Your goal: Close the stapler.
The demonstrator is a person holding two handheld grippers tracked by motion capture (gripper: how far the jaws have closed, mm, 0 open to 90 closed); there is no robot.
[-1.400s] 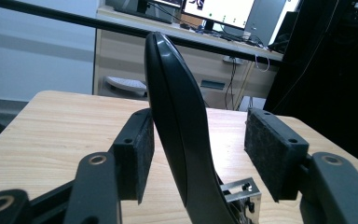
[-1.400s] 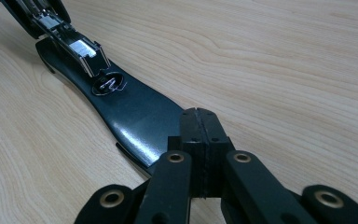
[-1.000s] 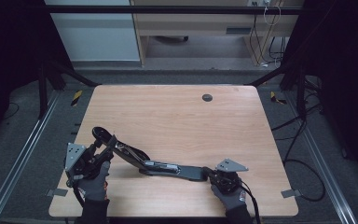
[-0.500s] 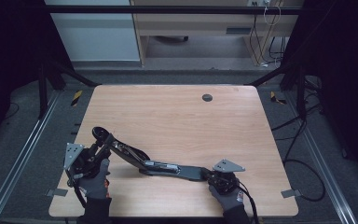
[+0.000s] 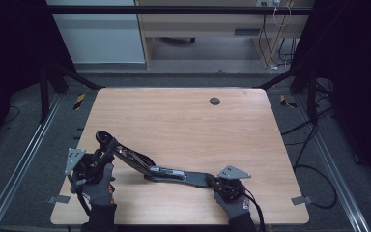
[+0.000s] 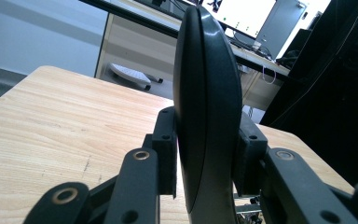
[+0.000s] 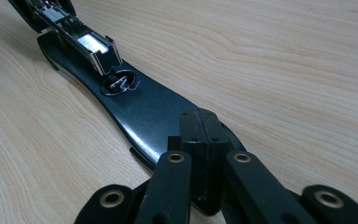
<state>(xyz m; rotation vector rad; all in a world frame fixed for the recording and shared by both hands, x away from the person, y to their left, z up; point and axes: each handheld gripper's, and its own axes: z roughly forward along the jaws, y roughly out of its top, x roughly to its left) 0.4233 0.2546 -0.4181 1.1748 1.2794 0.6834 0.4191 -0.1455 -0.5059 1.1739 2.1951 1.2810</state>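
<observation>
Stapler [image 5: 149, 166] opened out flat near the worktop [image 5: 183, 121] front edge, long axis left-right, left arm raised toward far-left. Left tongs [image 5: 101, 157] have just been closing, now pinching the arm's rounded end [image 6: 207, 107]; a second ago they stood wider around it. Right tongs [image 7: 200, 140] pressed together, tips down on the base's right end [image 7: 154, 116]. Stapler's lie unchanged. Hinge hard to make out from above.

Dim surroundings, evenly lit tabletop, sharp close-ups
</observation>
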